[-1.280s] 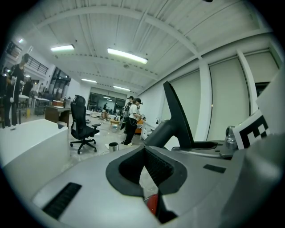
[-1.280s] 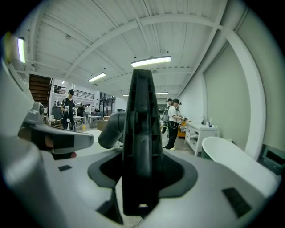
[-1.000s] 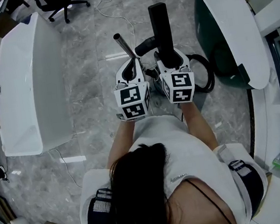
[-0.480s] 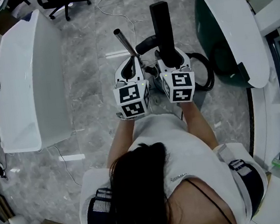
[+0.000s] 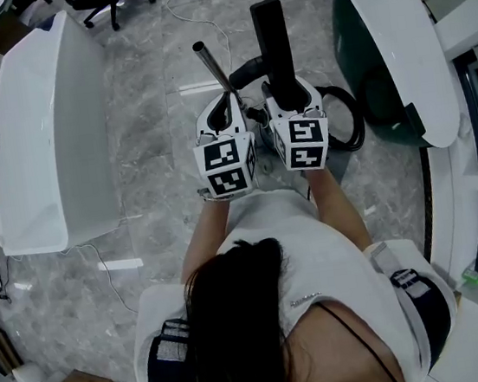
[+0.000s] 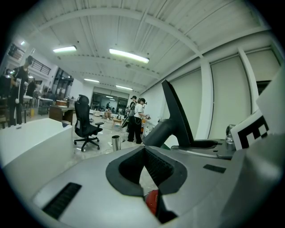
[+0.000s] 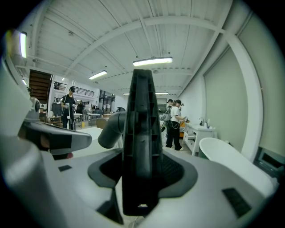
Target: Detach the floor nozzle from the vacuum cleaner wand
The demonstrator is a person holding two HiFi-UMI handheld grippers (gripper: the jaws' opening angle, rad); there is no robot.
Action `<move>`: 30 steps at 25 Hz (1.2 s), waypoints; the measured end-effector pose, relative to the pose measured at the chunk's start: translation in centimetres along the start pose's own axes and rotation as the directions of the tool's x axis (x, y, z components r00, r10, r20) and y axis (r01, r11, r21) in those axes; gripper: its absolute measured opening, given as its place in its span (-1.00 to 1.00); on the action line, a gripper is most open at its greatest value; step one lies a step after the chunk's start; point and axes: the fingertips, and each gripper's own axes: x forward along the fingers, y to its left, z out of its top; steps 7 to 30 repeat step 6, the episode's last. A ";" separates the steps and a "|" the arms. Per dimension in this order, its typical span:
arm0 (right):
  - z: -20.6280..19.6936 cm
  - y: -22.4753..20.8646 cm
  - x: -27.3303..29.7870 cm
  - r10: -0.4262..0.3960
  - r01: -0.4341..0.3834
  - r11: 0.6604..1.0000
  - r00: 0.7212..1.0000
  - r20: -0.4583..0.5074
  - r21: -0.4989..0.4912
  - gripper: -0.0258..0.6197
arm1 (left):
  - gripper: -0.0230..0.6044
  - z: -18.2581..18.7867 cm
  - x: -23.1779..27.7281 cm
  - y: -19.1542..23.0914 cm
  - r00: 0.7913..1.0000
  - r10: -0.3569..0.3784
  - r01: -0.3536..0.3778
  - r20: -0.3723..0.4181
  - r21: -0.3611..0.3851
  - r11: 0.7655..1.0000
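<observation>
**Nozzle gripped, ready to pull**

The right tongs (image 7: 142,178) squeeze the black nozzle (image 7: 141,129). It stands up between them, likely so it can be pulled off. The left tongs (image 6: 149,180) are clenched on nothing, just beside the wand (image 5: 212,69); whether they touch it is hard to see. A hose (image 5: 352,123) loops near the nozzle and could snag. A tub (image 5: 395,47) is on the right and a bench (image 5: 47,124) is well off to the left.

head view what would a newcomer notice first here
The two marker-cubed grippers at centre: the right gripper clamps a tall black vacuum piece, while a metal tube juts out past the shut left gripper. A white bathtub fills the left side.
</observation>
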 end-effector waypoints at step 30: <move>-0.3 0.3 -0.1 0.004 -0.004 1.000 1.000 -0.005 -0.005 -0.20 | -0.92 -0.6 -0.2 0.3 1.000 0.009 -0.009 -0.014 -0.009 1.000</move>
